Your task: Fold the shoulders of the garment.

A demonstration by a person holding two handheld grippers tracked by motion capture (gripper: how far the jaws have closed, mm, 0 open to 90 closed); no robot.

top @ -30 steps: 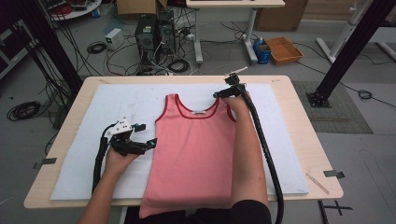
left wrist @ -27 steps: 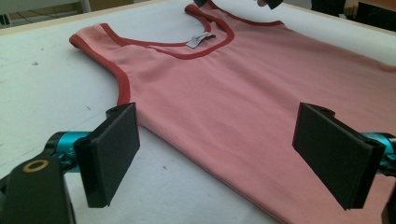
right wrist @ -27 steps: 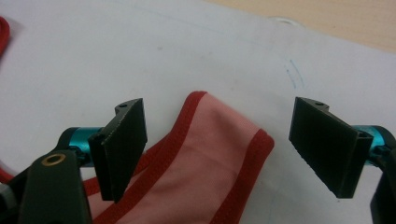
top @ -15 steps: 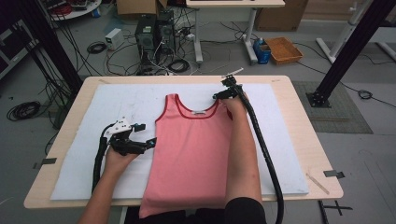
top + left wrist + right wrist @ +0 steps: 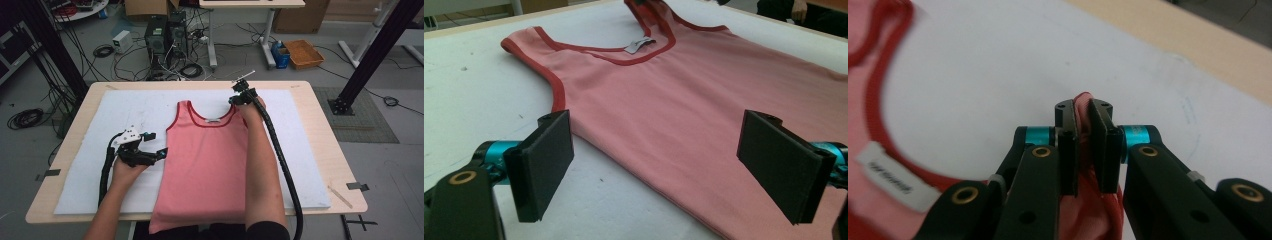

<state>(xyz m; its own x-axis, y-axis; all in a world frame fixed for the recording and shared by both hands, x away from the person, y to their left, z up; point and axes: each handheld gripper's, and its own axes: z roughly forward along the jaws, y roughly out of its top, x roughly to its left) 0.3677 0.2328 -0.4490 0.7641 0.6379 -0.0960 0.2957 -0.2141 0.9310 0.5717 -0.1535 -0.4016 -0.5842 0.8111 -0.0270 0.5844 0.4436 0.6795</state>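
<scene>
While the pink tank top [image 5: 205,160] lies flat mid-table, long axis six to twelve o'clock, its one-o'clock strap has just been pinched by the right gripper [image 5: 1087,150]; the left gripper [image 5: 664,170] is held wide at nine o'clock.

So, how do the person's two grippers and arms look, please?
Both grippers, left gripper and right gripper, are black with flat black pads, teal collars and brass-coloured rivets. The left carries a grey three-cornered plate. A thick black cable trails from each. Forearms are bare.
</scene>
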